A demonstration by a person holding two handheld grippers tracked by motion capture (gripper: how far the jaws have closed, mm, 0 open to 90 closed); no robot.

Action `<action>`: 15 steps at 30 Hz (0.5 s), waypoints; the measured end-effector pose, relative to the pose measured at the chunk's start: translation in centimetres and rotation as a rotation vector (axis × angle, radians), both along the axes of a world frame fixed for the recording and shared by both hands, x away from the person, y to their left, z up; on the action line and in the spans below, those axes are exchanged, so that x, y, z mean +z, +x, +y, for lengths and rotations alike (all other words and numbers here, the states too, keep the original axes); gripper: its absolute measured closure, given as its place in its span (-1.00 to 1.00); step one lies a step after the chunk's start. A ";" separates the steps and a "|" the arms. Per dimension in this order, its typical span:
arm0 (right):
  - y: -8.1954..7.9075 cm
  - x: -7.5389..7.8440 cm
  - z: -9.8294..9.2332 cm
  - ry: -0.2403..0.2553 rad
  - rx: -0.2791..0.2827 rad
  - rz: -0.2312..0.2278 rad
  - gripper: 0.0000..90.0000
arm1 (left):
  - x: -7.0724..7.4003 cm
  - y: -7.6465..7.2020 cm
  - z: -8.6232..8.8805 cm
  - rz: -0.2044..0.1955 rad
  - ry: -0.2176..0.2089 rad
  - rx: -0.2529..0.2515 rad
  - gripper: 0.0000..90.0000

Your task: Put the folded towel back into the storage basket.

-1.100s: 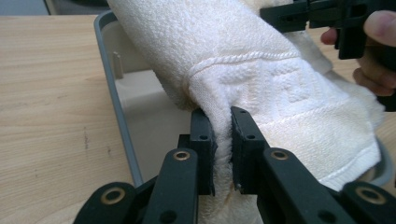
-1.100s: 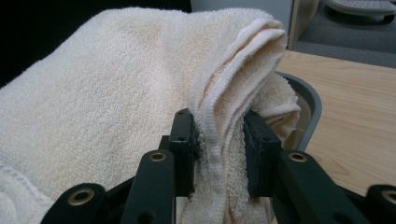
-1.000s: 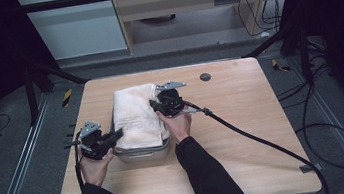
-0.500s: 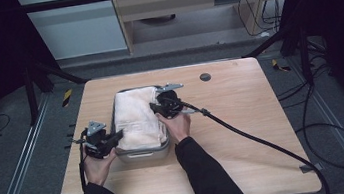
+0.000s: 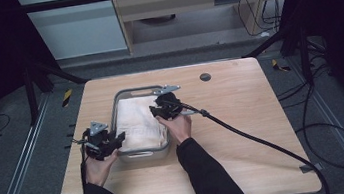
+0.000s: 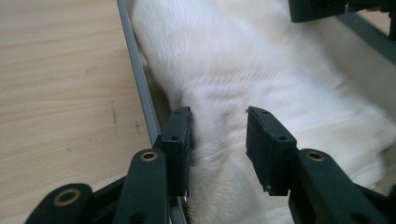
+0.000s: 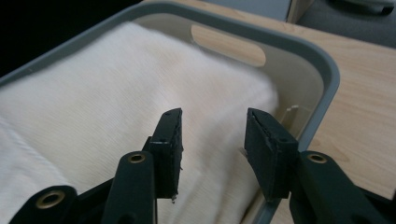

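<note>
A folded white towel [image 5: 138, 124] lies inside a grey tray [image 5: 139, 89] at the table's middle left. My left gripper [image 5: 115, 139] is at the tray's near left corner. Its jaws have just been opening and stand apart over the towel [image 6: 233, 70], with the left jaw beside the tray rim [image 6: 140, 84]. My right gripper [image 5: 156, 110] hangs over the tray's right side. Its jaws have also just been opening and stand apart above the towel [image 7: 93, 102], near the tray's far wall [image 7: 322, 70] with its handle slot. Neither pair of pads presses on the cloth.
A thick black cable [image 5: 256, 139] runs from the right gripper across the wooden table [image 5: 260, 90] to its near right corner. A dark round plug [image 5: 204, 77] sits near the far edge. Rails run along the floor on both sides.
Both pairs of jaws have opened and let go of the towel. It has dropped flat into the tray, and the tray's far rim shows again. The hands have hardly moved.
</note>
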State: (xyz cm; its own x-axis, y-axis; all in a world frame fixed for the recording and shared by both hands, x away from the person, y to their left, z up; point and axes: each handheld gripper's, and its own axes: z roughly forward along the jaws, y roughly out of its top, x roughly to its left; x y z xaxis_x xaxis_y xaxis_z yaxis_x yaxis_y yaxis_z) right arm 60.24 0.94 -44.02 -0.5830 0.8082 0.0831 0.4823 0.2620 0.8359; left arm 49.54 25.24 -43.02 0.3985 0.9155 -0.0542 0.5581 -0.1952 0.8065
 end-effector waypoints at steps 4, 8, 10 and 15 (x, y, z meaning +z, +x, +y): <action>-0.5 1.1 -0.3 0.021 0.015 -0.032 0.12 | 1.1 -0.8 0.2 -0.043 -0.040 -0.017 0.27; -1.2 2.2 -1.0 0.043 0.027 -0.055 0.01 | 1.9 -1.6 0.3 -0.077 -0.057 -0.025 0.20; -1.7 2.9 -1.6 0.056 0.033 -0.063 -0.07 | 2.2 -1.9 0.4 -0.097 -0.059 -0.027 0.15; -3.0 4.2 -3.5 0.075 0.046 -0.083 -0.31 | 2.5 -2.7 0.6 -0.129 -0.060 -0.034 -0.01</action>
State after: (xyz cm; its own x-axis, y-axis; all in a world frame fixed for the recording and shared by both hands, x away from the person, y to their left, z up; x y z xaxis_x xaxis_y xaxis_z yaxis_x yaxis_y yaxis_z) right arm 57.23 -2.53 -39.87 -0.6267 0.7738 0.0922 0.3997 0.2177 0.8904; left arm 46.82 25.80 -40.51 0.4366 0.8980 -0.0550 0.4427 -0.1613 0.8820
